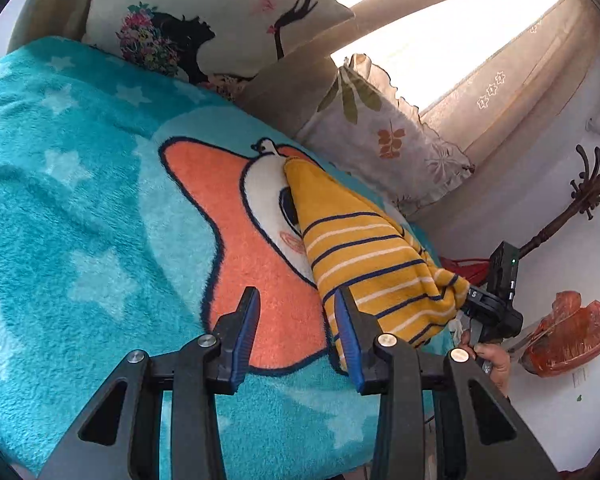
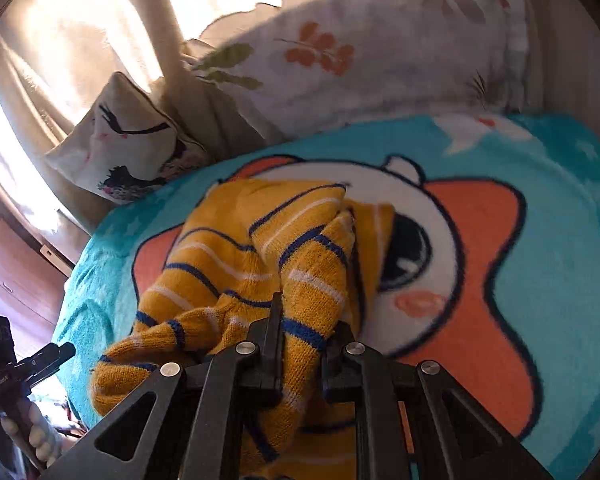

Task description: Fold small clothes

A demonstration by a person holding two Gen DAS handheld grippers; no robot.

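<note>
Sweater (image 1: 374, 268): yellow knit, navy and white stripes; bunched into a long ridge on the blanket, far end lying on the white face of the print, near end lifted at the bed's edge.
Left gripper (image 1: 296, 312): jaws wide apart, nothing between them; right finger just beside the sweater's near edge, touching or not unclear; over the orange star.
Right gripper (image 2: 306, 328): jaws narrow, clamped on a fold of the sweater (image 2: 260, 260); cloth drapes down on both sides of the fingers.
Blanket (image 1: 60, 208): teal fleece with pale stars and an orange star figure, covering the bed.
Pillows: lady-print pillow (image 1: 204, 20) and leaf-print pillow (image 1: 384, 132) at the far side, beside the curtain (image 1: 512, 92).
</note>
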